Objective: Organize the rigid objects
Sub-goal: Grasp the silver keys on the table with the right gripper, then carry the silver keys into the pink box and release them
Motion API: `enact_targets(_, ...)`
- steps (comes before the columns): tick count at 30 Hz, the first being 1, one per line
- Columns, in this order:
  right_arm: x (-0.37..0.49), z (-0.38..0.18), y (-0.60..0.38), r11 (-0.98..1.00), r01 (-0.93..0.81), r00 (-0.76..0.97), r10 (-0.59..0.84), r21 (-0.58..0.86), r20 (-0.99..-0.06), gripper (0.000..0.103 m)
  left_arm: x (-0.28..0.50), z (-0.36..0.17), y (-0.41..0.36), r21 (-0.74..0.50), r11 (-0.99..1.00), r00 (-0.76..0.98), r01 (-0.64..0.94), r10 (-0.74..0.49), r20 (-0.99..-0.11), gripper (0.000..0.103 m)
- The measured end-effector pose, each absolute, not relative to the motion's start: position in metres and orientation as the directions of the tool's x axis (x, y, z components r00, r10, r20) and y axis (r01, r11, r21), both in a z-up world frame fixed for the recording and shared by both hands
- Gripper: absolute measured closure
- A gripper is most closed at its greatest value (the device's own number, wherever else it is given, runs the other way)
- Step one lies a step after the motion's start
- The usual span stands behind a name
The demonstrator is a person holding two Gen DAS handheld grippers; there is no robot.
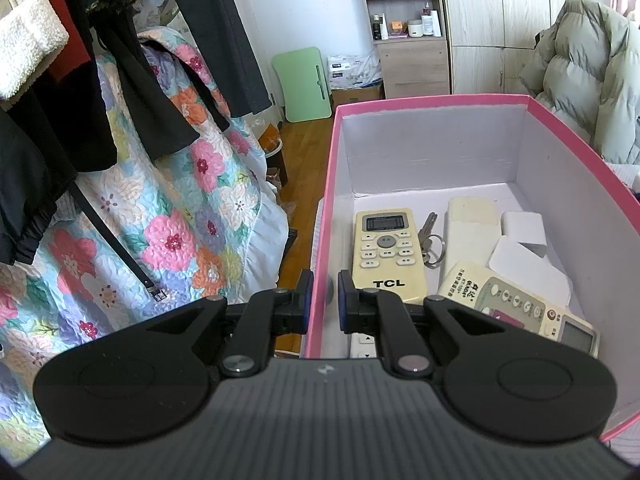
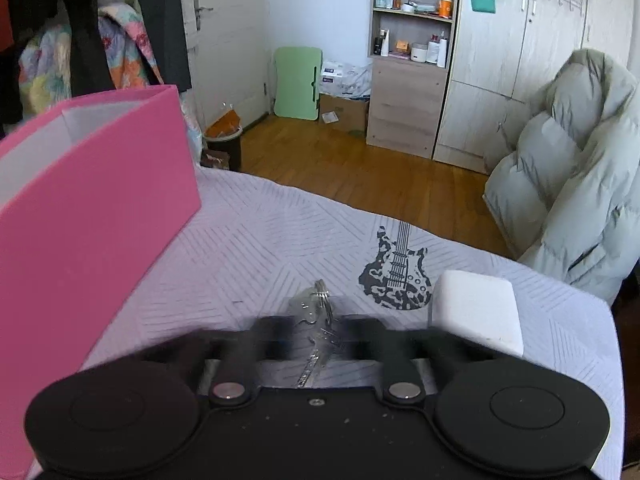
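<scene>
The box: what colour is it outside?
Pink box, best in the right wrist view.

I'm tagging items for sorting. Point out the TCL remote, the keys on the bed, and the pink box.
TCL remote (image 1: 386, 255), left wrist view, its button panel.
keys (image 2: 316, 312), right wrist view, blurred key ring.
pink box (image 2: 96, 216), right wrist view, outer side wall.

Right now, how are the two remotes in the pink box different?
The TCL remote lies flat with its screen at the far end; the other remote lies slanted with its screen at the near end. The TCL remote is plain cream with pale buttons; the other has coloured buttons and a reddish panel. Both are cream and lie inside the pink box.
</scene>
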State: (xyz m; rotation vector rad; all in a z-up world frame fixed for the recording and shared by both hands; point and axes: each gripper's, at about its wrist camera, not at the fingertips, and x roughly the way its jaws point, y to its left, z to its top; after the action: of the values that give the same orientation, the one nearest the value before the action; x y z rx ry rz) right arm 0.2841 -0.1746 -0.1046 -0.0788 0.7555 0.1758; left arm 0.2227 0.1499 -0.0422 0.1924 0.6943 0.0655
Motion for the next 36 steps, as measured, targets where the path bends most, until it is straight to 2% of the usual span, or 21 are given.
enact_targets(3,0.274,-0.089,-0.18,0.971,-0.213,0.746,0.23,0.104,-0.625,0.099,0.222,-0.042,0.15,0.202,0.979,0.769,0.003,0.127,-0.627,0.093)
enact_targets(7,0.251,-0.062,-0.178,0.954,-0.246,0.784,0.3,0.171,-0.543,0.099,0.222,-0.04,0.151,0.198,0.98,0.77,0.002,0.125,-0.625,0.093)
enact_targets(19,0.197,0.028,-0.137,0.881,-0.451,0.801,0.471,0.146,-0.37,0.098,0.219,-0.041,0.152,0.197,0.98,0.779,0.001,0.123,-0.615,0.093)
enact_targets(21,0.194,0.037,-0.127,0.866,-0.481,0.778,0.494,0.138,-0.387,0.098,0.218,-0.041,0.152,0.199,0.98,0.782,0.004,0.121,-0.611,0.093)
enact_targets(24,0.198,0.041,-0.111,0.852,-0.494,0.709,0.509,0.171,-0.488,0.098,0.217,-0.041,0.15,0.205,0.979,0.786,0.007,0.121,-0.607,0.093)
enact_targets(30,0.196,0.034,-0.087,0.798,-0.569,0.62,0.575,0.199,-0.534,0.098,0.216,-0.041,0.147,0.212,0.977,0.79,0.016,0.118,-0.602,0.093)
enact_targets(36,0.206,0.013,-0.058,0.826,-0.551,0.615,0.497,0.117,-0.612,0.098,0.216,-0.041,0.145,0.218,0.976,0.79,0.024,0.116,-0.602,0.093)
